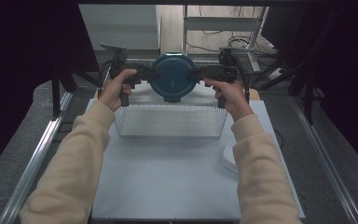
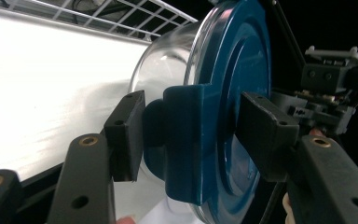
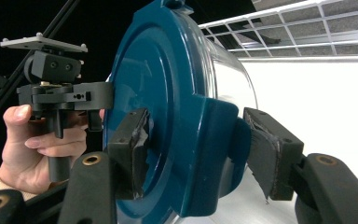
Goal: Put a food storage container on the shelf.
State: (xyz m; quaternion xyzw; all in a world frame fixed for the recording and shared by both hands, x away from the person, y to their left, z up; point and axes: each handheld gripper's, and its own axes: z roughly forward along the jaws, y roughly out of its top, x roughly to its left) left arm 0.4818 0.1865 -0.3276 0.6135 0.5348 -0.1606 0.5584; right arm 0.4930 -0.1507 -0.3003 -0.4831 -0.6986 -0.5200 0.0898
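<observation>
Above the wire basket (image 1: 170, 120) on the surface (image 1: 168, 177), both grippers' fingers clamp opposite latches of a blue-lidded glass container (image 1: 173, 78), sharing its weight while it is carried.

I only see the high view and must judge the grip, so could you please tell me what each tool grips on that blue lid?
Observer: The left tool clamps a side clip of the blue lid.
Operator: And the other one, please?
Observer: The right tool clamps the opposite clip.
Operator: Is anything under the lid?
Observer: Yes, a clear glass bowl, turned on its side.
</observation>
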